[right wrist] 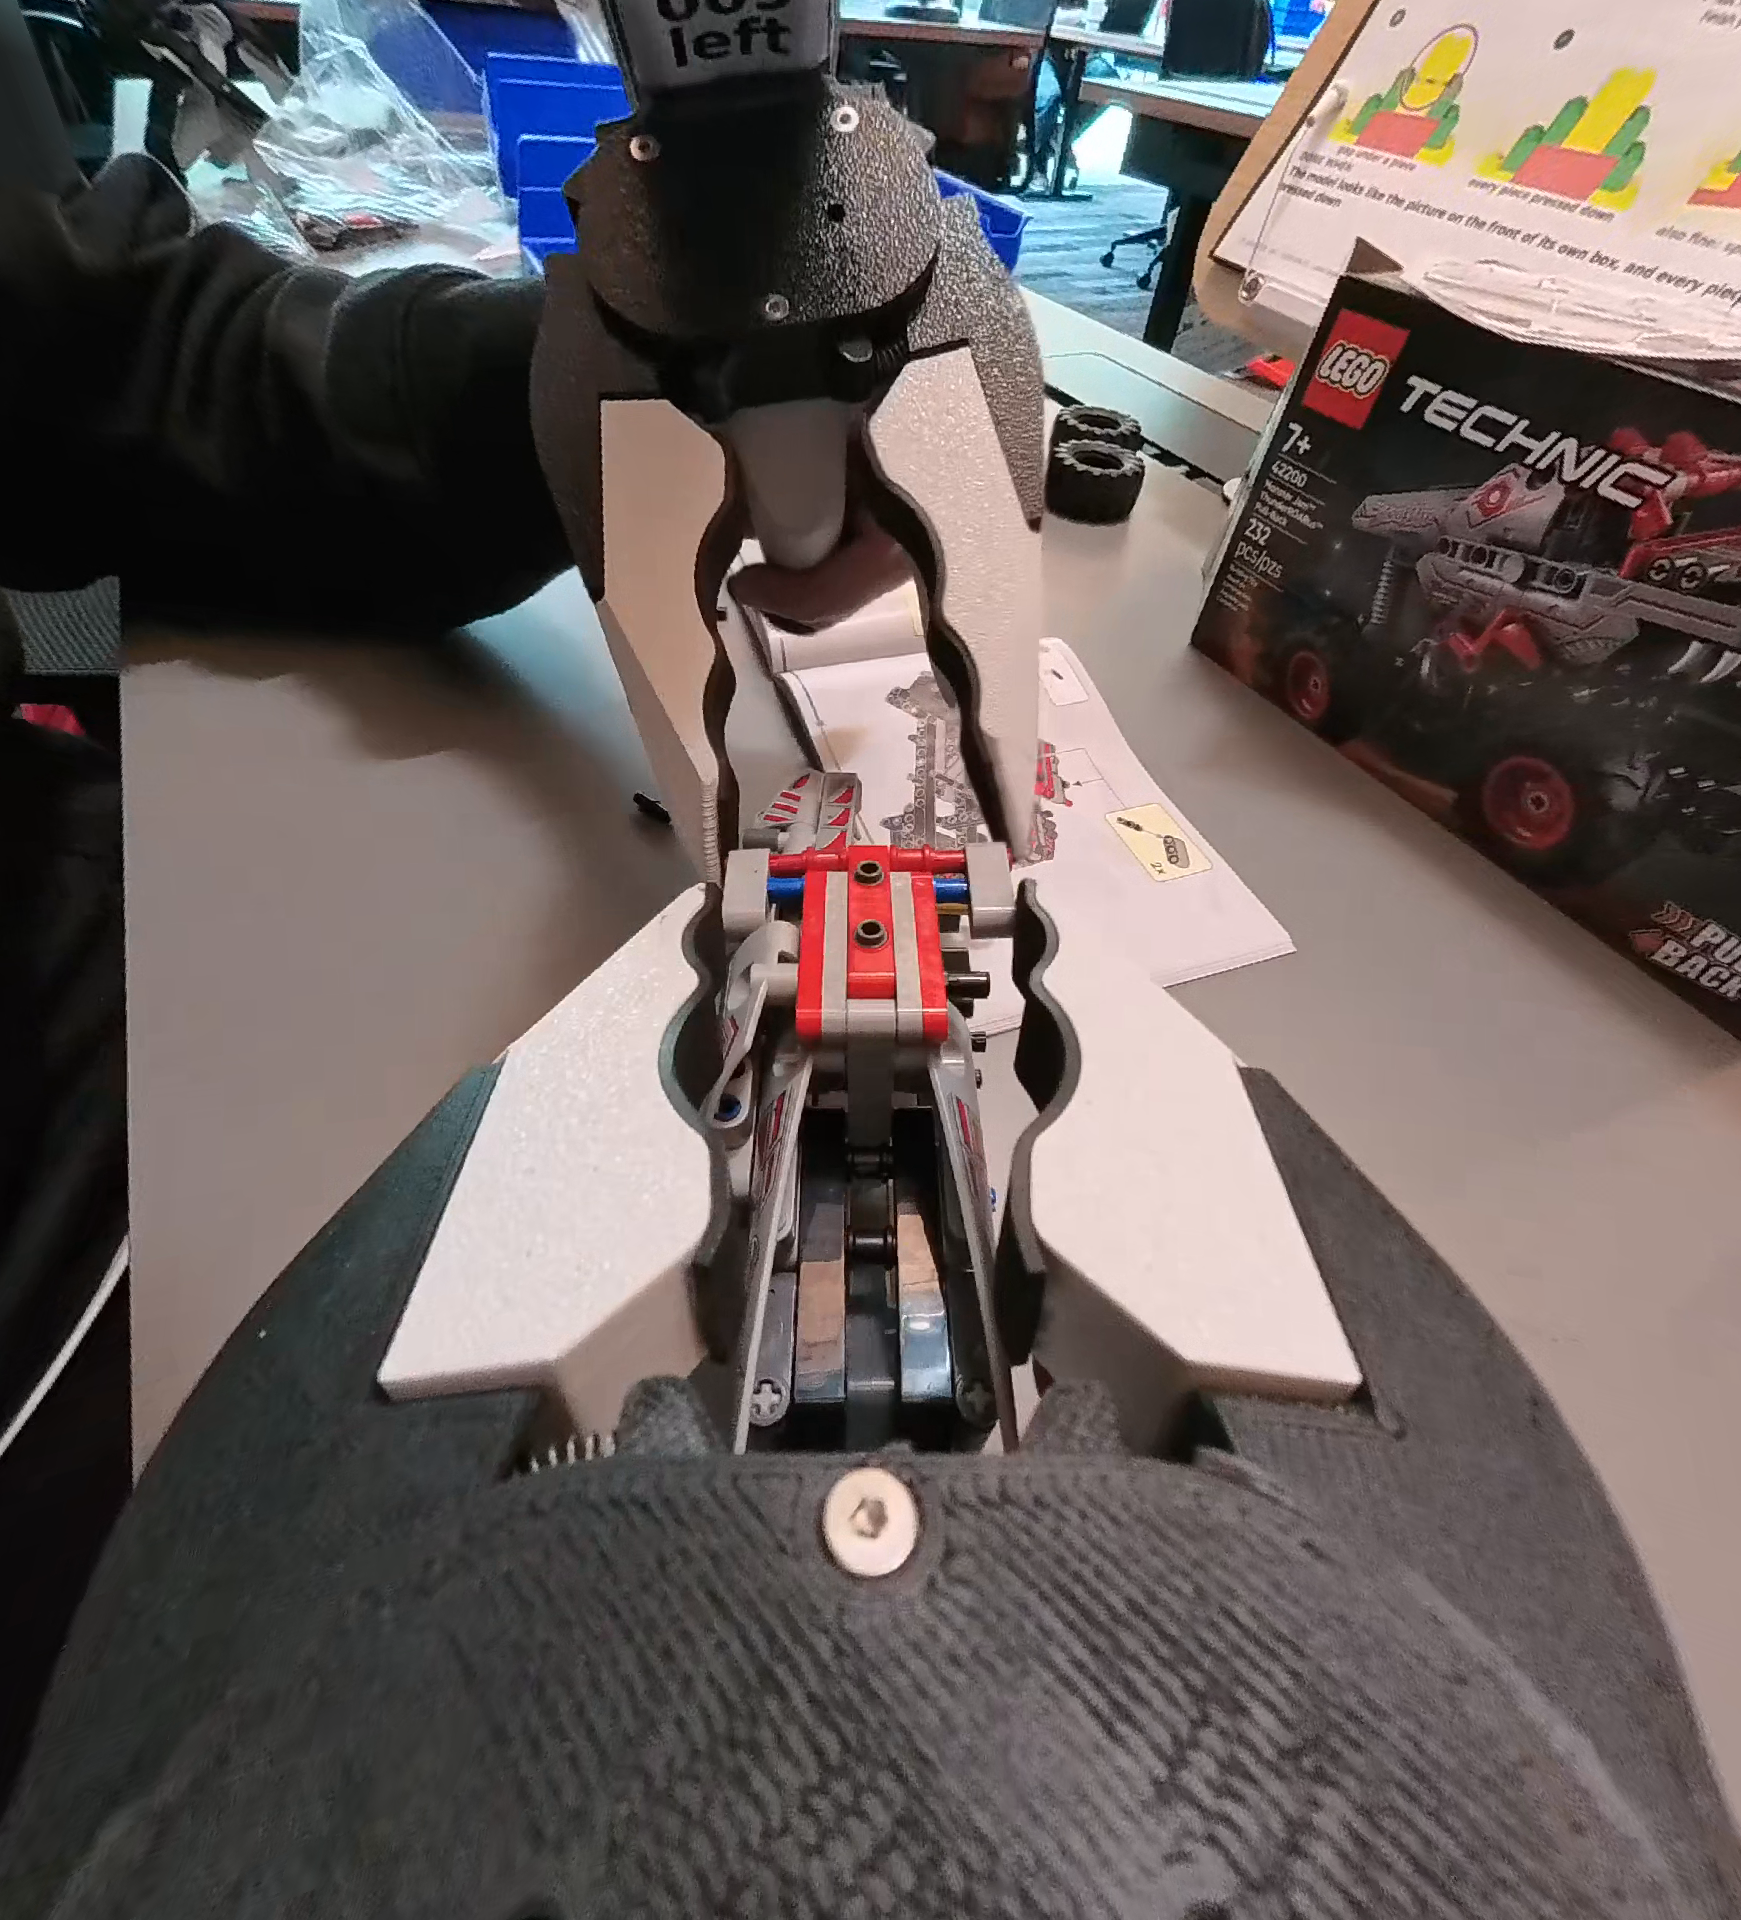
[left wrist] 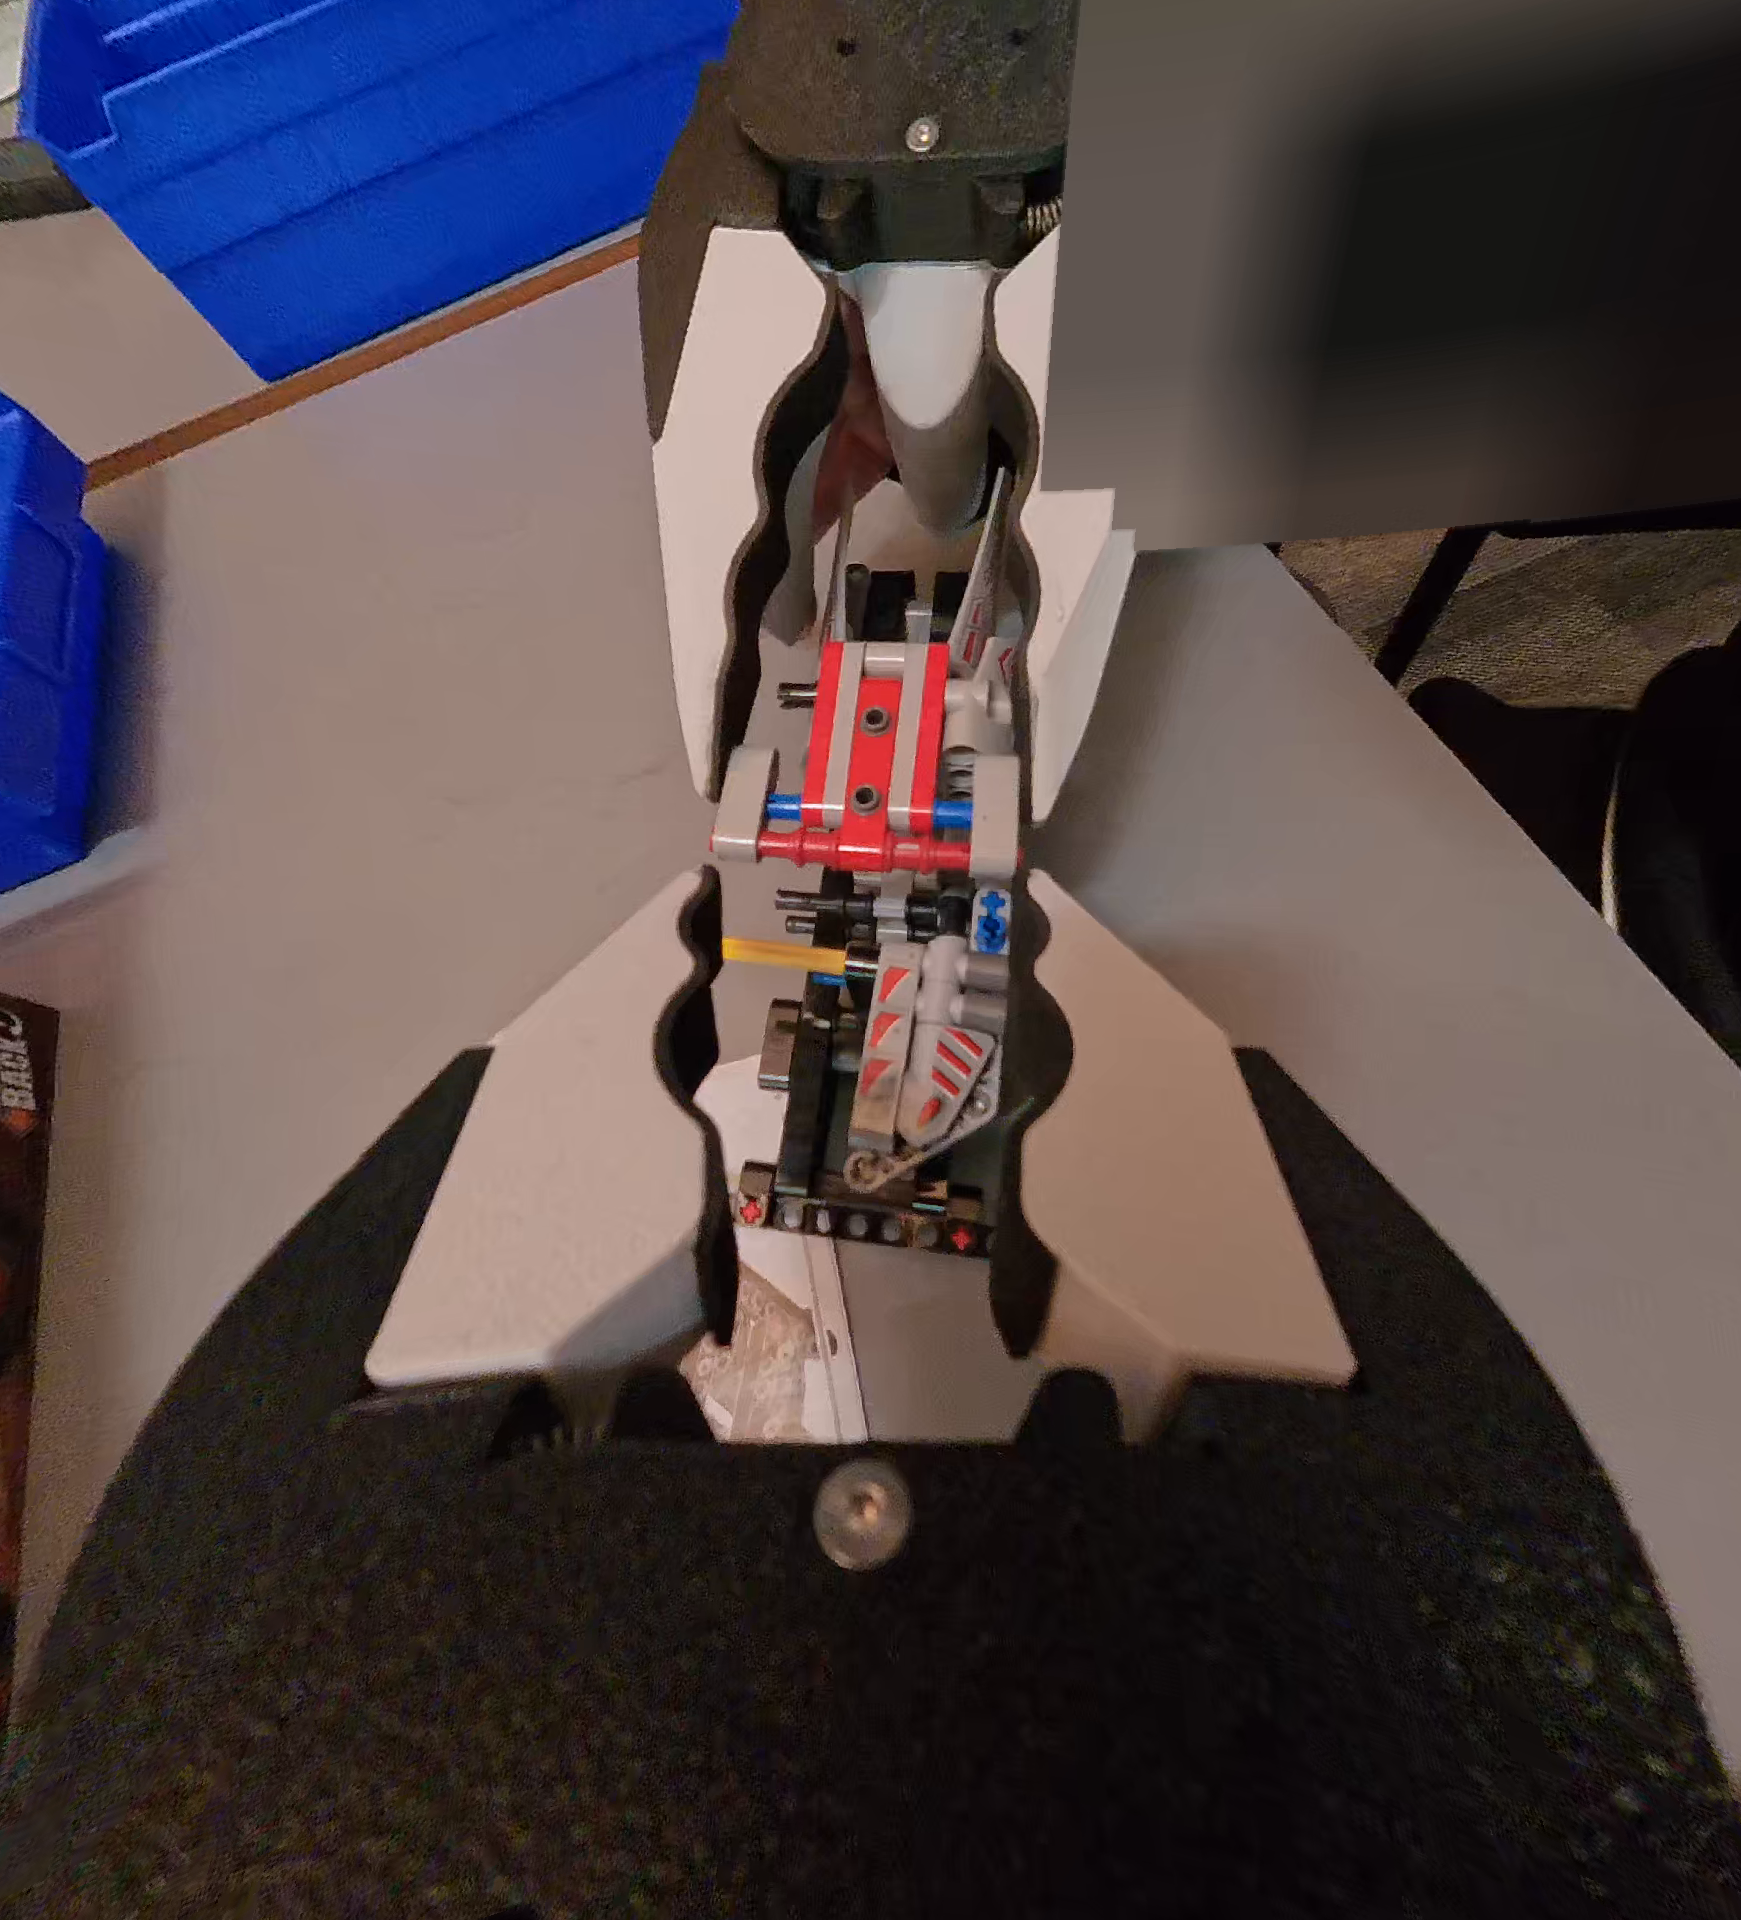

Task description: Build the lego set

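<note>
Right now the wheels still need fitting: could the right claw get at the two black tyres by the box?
Probably not yet. The right claw is shut on the model, as is the left claw. The tyres lie beyond the left claw, blocking a straight reach.

An open-plan office or lab is indicated: a pale counter (right wrist: 378,831), blue bins (left wrist: 346,156) at 11 o'clock, further desks (right wrist: 1178,104) and a wheeled chair (right wrist: 1126,249) seen at 1 o'clock, and an instruction sheet (right wrist: 1531,135) propped at 2 o'clock.
</note>
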The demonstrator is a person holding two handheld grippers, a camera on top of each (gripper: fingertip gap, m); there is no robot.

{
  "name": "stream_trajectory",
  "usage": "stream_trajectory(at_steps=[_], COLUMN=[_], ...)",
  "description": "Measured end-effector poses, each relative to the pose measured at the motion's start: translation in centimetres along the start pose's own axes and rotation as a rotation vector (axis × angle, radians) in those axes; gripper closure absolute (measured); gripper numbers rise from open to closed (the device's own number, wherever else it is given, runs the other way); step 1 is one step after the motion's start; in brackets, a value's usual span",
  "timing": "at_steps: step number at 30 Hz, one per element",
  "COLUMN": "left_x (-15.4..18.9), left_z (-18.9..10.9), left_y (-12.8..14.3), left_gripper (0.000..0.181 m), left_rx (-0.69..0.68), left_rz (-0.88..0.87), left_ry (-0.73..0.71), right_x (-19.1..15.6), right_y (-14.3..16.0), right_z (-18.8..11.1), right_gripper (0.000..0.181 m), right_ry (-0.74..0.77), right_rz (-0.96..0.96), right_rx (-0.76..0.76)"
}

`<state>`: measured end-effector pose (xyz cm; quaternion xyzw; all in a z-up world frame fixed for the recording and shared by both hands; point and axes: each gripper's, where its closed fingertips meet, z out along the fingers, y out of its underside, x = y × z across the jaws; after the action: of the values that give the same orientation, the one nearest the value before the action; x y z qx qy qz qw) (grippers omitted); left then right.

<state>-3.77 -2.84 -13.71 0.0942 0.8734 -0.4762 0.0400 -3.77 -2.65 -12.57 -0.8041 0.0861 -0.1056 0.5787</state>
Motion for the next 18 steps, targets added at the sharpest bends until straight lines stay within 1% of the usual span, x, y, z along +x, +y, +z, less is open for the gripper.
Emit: stream_trajectory(at_steps=[2,5,9,18], left_x=[0.1,-0.1,0.36,0.56], left_z=[0.02,-0.03,0.08,-0.08], left_y=[-0.08,-0.19,-0.27,-0.16], left_gripper=[0.129,0.125,0.127,0.128], left_rx=[0.009,0.025,0.035,-0.048], left_rz=[0.019,0.04,0.052,0.129], left_ry=[-0.001,-0.018,0.003,-0.037], right_x=[-0.14,-0.24,-0.65,-0.81], right_y=[-0.03,-0.05,-0.04,-0.03], right_z=[0.0,-0.01,-0.08,0.01], right_gripper=[0.127,0.127,0.127,0.127], right_ry=[-0.007,-0.006,-0.015,0.008], right_rz=[-0.011,-0.028,-0.068,-0.12], right_rx=[0.004,0.007,-0.03,-0.082])
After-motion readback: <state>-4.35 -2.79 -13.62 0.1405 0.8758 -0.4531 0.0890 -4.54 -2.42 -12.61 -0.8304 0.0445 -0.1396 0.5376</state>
